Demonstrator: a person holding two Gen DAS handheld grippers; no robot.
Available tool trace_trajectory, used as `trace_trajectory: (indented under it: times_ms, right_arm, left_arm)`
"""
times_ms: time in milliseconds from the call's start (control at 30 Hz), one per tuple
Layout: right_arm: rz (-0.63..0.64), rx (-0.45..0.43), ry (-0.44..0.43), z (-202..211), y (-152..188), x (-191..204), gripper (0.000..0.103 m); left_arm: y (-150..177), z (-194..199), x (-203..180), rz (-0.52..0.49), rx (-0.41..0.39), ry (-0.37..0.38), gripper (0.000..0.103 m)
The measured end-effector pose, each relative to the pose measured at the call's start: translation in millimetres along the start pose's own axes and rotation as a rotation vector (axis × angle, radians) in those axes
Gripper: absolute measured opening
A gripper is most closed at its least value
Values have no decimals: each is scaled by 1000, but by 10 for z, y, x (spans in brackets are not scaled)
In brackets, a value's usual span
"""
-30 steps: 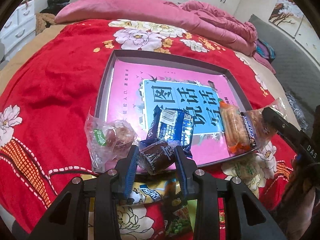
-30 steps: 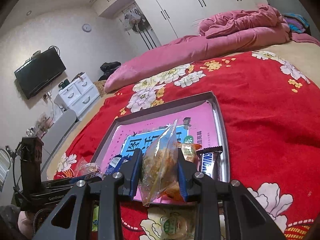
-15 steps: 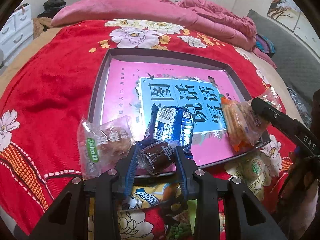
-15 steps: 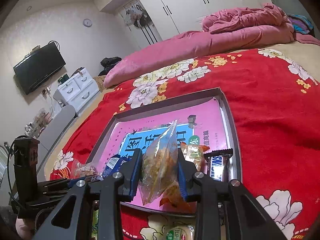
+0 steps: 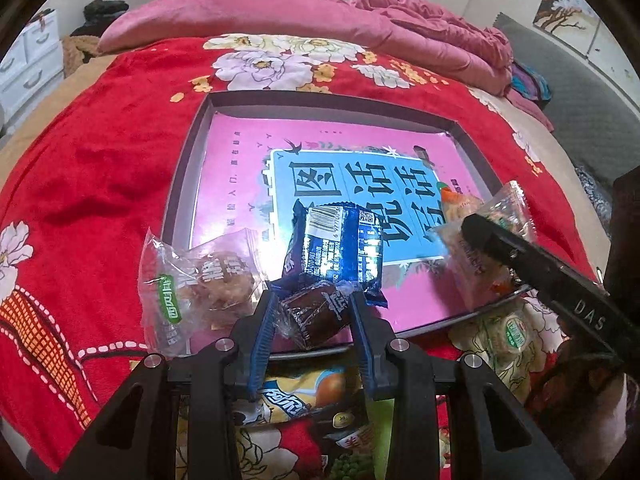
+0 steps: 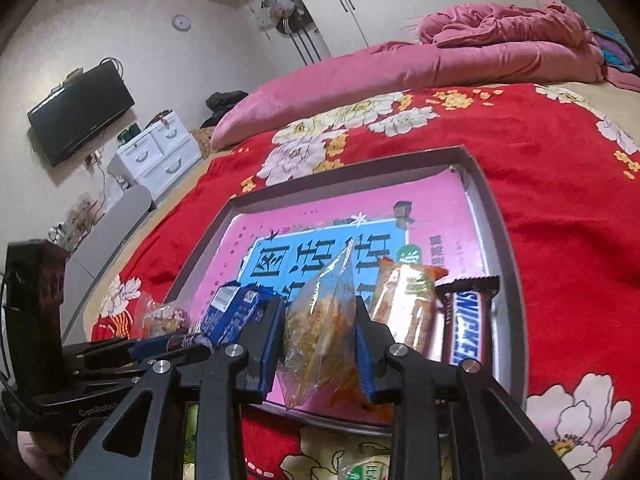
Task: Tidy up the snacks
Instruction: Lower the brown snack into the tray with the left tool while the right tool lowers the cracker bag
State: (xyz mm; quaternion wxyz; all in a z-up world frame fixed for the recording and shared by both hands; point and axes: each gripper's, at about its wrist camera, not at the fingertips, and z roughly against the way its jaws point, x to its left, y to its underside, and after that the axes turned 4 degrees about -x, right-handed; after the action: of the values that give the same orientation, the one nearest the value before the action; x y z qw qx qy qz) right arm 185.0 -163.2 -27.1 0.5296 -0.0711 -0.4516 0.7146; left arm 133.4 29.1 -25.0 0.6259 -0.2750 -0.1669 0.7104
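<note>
A grey tray point(image 5: 188, 168) with a pink and blue printed floor lies on the red bedspread. My left gripper point(image 5: 314, 300) is shut on a small brown wrapped cake point(image 5: 316, 314) over the tray's near rim. A blue packet point(image 5: 340, 252) lies just beyond it. A clear bag of brown snack point(image 5: 200, 284) lies at the tray's near left corner. My right gripper point(image 6: 320, 308) is shut on a clear bag of orange snack point(image 6: 320, 328) above the tray's point(image 6: 500, 232) near edge. An orange cracker pack point(image 6: 404, 304) and a Snickers bar point(image 6: 466, 320) lie in the tray beside it.
More snack bags lie on the bedspread in front of the tray: a yellow and orange one point(image 5: 304, 396) under my left gripper and a round green-labelled pastry point(image 5: 512, 328) at the right. Pink quilts point(image 5: 320, 12) are heaped at the bed's far side.
Both grippers have moved forward over the tray's near edge, each still holding its snack. The right gripper's bag now hangs further over the tray beside the cracker pack.
</note>
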Motion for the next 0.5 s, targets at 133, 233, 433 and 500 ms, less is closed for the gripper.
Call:
trace_trajectory:
  times_ms: [133, 233, 433, 500]
  right_arm:
    - [2, 14, -18, -39, 24, 29, 33]
    - [16, 30, -12, -65, 52, 52, 33]
    - [22, 33, 4, -30, 67, 37, 33]
    - [11, 36, 6, -19, 63, 3, 33]
  left_arm:
    - [-4, -6, -11, -4, 4, -6, 38]
    - [-10, -15, -12, -3, 8, -9, 38]
    - [-19, -25, -34, -6, 11, -19, 38]
    - [-22, -25, -35, -6, 13, -20, 38]
